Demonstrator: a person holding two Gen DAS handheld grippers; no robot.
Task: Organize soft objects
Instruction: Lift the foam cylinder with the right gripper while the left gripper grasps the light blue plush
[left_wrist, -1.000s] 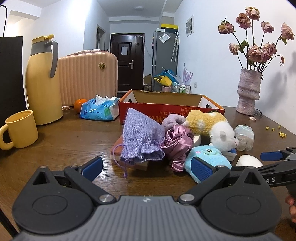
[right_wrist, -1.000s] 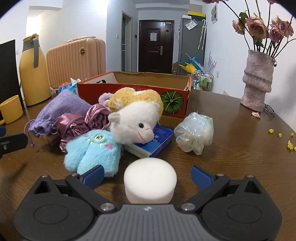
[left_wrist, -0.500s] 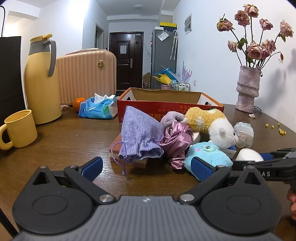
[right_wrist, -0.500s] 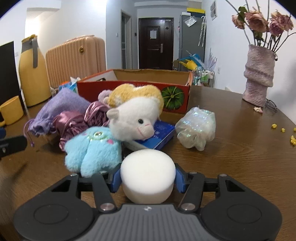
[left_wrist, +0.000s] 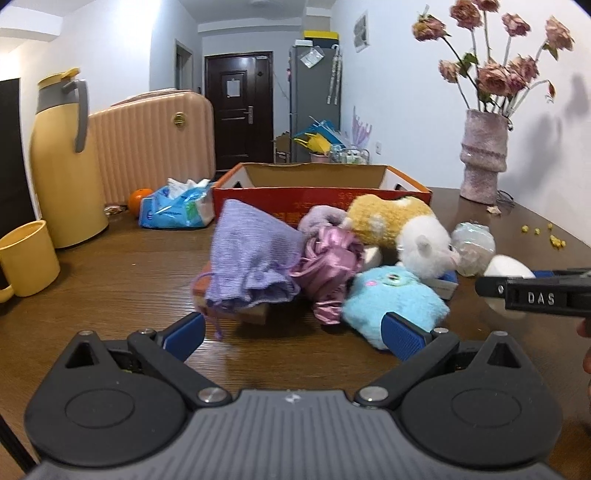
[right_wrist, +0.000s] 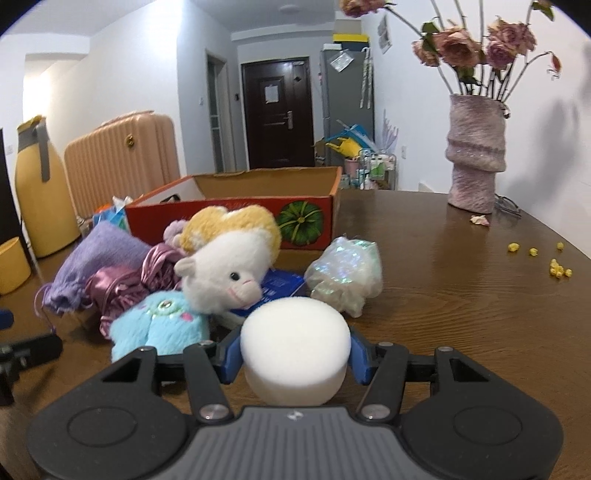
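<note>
- Two handheld grippers work a cluttered wooden table (right_wrist: 461, 295): the right gripper (right_wrist: 294, 356) has its blue pads pressed against both sides of a white foam puck (right_wrist: 294, 341), which sits in front of the heap of soft things and appears to be just clear of the tabletop.
- The left gripper (left_wrist: 291, 334) hangs spread wide and empty above the table, its fingers pointing at a lilac drawstring pouch (left_wrist: 251, 258) and a blue plush (left_wrist: 391, 299).
- Behind the pile stands the likely destination, an open red cardboard box (right_wrist: 236, 210), with nothing visible inside from these angles.
- Between puck and box lie a white-and-yellow plush lamb (right_wrist: 225, 266), a bunched pink satin cloth (right_wrist: 122, 288) and an iridescent crinkly bundle (right_wrist: 345, 273).
- Risk one: foam yields under pressure, so a light squeeze could let the puck twist or slip out on the way up.
- Risk two: a low carry toward the box could clip the lamb or the bundle and knock them about.
- Risk three: the box wall is tall on this side; a release too early would drop the puck on the table short of it.
- Risk four: the flower vase (right_wrist: 474, 155) stands off to the right, vulnerable to a wide swing.
</note>
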